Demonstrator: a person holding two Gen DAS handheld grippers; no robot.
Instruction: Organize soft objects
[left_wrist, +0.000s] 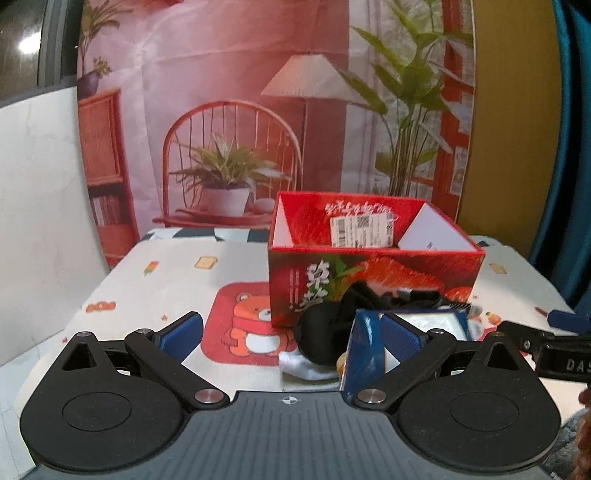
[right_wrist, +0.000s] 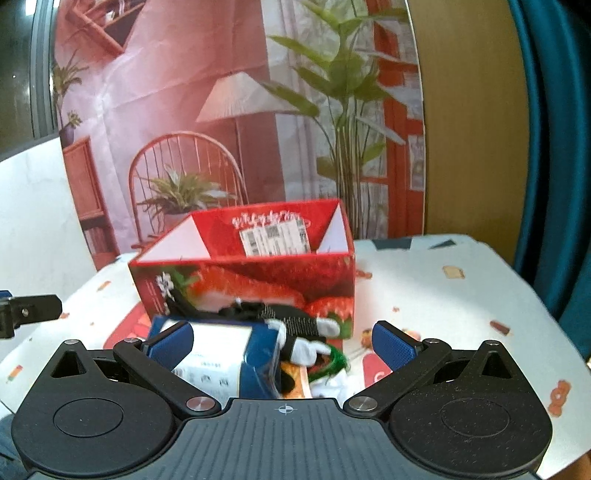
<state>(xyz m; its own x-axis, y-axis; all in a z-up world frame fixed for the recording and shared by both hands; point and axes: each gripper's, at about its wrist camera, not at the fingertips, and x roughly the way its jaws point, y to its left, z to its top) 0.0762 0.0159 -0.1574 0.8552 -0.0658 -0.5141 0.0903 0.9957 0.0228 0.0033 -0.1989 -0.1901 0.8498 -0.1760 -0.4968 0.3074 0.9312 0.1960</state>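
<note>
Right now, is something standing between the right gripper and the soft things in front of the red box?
Yes. A blue packet lies before the right gripper, partly covering the black-and-white sock. The red box behind is open.

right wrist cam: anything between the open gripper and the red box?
Yes. In the right wrist view, a blue packet and a heap of black and white soft items lie between the right gripper and the red box.
</note>
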